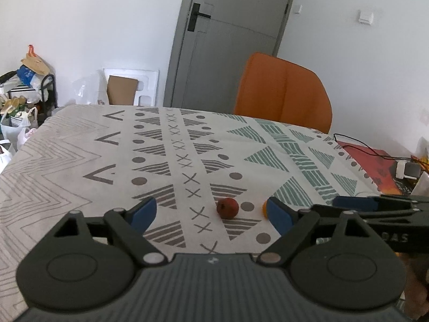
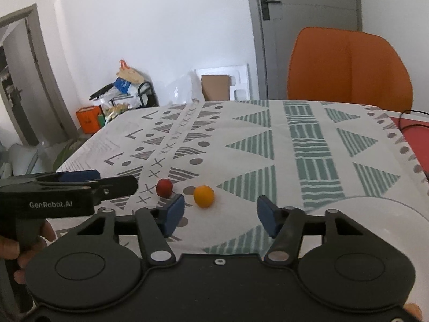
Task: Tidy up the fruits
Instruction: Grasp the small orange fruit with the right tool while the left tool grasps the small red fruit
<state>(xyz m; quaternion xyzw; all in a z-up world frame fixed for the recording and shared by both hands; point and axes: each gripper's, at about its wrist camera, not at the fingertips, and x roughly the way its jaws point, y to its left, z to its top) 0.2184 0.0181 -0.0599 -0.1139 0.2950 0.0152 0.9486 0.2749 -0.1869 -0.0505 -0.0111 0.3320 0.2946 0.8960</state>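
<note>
Red fruit [image 1: 227, 208] and orange fruit [image 2: 204, 196] lie loose; left gripper [image 1: 211, 214] and right gripper [image 2: 220, 212] gape empty, and a careless nudge could roll either away

My left gripper [image 1: 211, 213] is matt black plastic, ribbed across its back, with smooth blue pads [image 1: 142, 212] and dull metal pivot pins. My right gripper [image 2: 221, 214] has the same matt black shell and blue pads. The tablecloth [image 1: 67, 161] is soft printed cloth, slightly creased. The red fruit [image 1: 227, 208] has a dull, faintly mottled skin; the orange fruit [image 2: 204, 196] looks smooth with a soft sheen. The plate [image 2: 375, 214] is glossy white.
</note>
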